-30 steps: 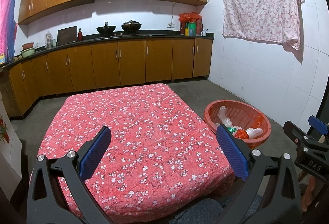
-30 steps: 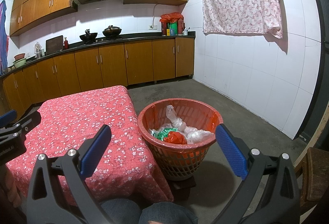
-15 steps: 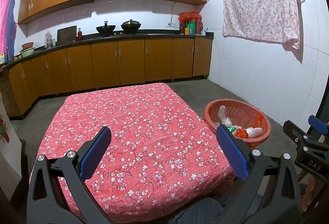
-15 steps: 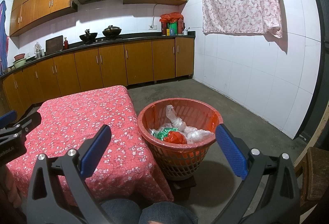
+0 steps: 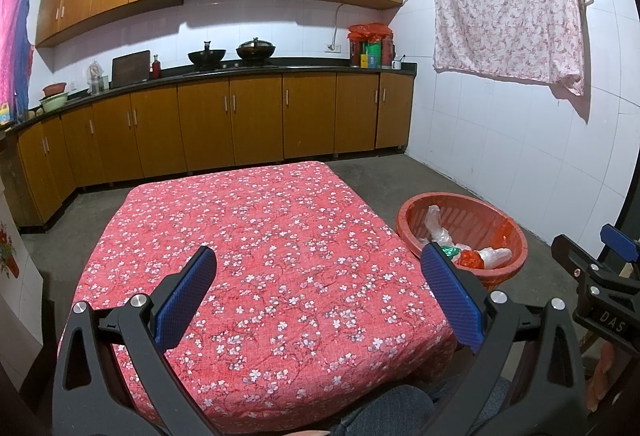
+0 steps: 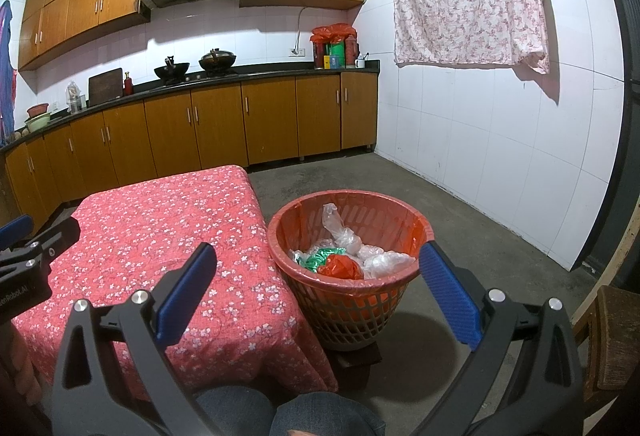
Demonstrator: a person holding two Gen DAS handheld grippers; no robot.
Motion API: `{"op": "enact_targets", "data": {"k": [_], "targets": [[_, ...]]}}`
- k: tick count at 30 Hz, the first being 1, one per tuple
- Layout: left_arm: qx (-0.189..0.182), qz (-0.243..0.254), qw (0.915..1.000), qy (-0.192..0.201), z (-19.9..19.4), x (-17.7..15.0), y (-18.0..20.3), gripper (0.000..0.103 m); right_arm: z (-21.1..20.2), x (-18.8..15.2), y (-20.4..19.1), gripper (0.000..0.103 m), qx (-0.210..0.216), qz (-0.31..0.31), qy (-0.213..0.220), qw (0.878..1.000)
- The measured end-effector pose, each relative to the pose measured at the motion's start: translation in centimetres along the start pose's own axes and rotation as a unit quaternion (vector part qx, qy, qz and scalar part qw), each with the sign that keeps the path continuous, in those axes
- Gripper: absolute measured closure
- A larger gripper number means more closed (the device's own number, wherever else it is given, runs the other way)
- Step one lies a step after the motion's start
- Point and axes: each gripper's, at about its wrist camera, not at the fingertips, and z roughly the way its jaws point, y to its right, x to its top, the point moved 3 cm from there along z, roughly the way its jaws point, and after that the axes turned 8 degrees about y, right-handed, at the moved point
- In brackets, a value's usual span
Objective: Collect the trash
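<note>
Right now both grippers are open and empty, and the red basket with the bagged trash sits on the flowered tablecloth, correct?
Not quite. The red basket stands on the floor beside the table, off the flowered tablecloth; the right wrist view shows this. The rest holds: the left gripper and right gripper are open and empty, and the bagged trash lies in the basket.

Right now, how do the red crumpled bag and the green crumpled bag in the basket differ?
The red crumpled bag lies nearer the camera, by the front rim of the orange basket; the green crumpled bag lies behind it, towards the table side. The red one looks balled up; the green one is stretched longer and flatter. Both rest among clear plastic bags, untouched by either gripper.
</note>
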Motion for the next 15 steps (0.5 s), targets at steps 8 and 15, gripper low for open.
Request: {"op": "enact_targets", "data": {"k": [8, 15], "targets": [[0.002, 0.001, 1.0000, -0.001, -0.13, -0.33, 0.07, 0.002, 0.00, 0.03, -0.01, 0.004, 0.000, 0.000, -0.001, 1.000], [0.005, -0.001, 1.0000, -0.004, -0.07, -0.50, -0.15, 0.002, 0.02, -0.09, -0.02, 0.004, 0.000, 0.000, 0.000, 1.000]]}}
